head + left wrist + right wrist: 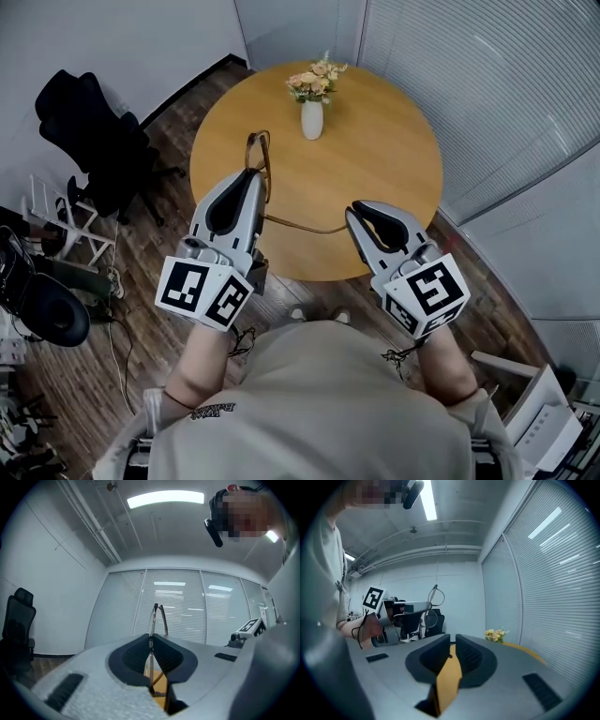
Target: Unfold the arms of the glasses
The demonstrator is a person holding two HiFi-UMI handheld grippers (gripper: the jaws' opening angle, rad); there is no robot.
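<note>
1. While the left gripper [253, 174] clamps the thin wire glasses [260, 150] (rims upright), these hang over the round wooden table's [375, 169] near edge.
2. The right gripper's [354, 215] jaws, nearly together, pinch the slender arm's [309, 228] tip.

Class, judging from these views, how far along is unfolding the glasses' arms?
Done: the left tool clamps the glasses above the table. In hand: one arm is swung out, its tip seemingly pinched by the right tool. Left: the other side is unclear and may need unfolding.
</note>
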